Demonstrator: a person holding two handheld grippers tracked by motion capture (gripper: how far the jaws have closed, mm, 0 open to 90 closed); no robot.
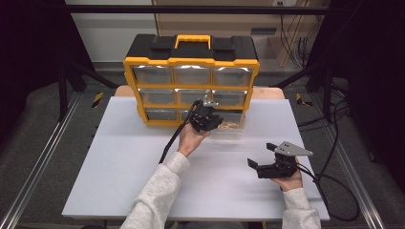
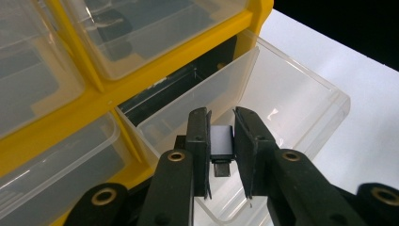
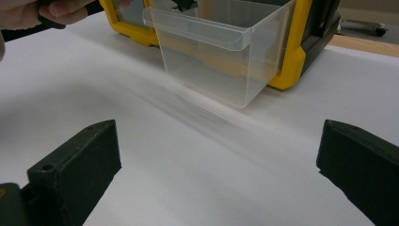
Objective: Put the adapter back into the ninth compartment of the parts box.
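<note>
A yellow and black drawer cabinet (image 1: 191, 81) stands at the back of the white table. Its bottom right clear drawer (image 2: 282, 108) (image 3: 221, 52) (image 1: 229, 128) is pulled out. My left gripper (image 2: 221, 141) (image 1: 206, 117) hovers over the open drawer, shut on a small grey and black adapter (image 2: 221, 149) with a metal plug end pointing toward the camera. My right gripper (image 1: 262, 155) (image 3: 219, 160) rests low over the table to the right front, its jaws wide open with nothing between them.
The white table top (image 1: 119, 162) has free room at the left and front. Cables trail from both grippers; the right one loops off the table's right edge (image 1: 334, 191). The other clear drawers (image 1: 153, 75) are closed.
</note>
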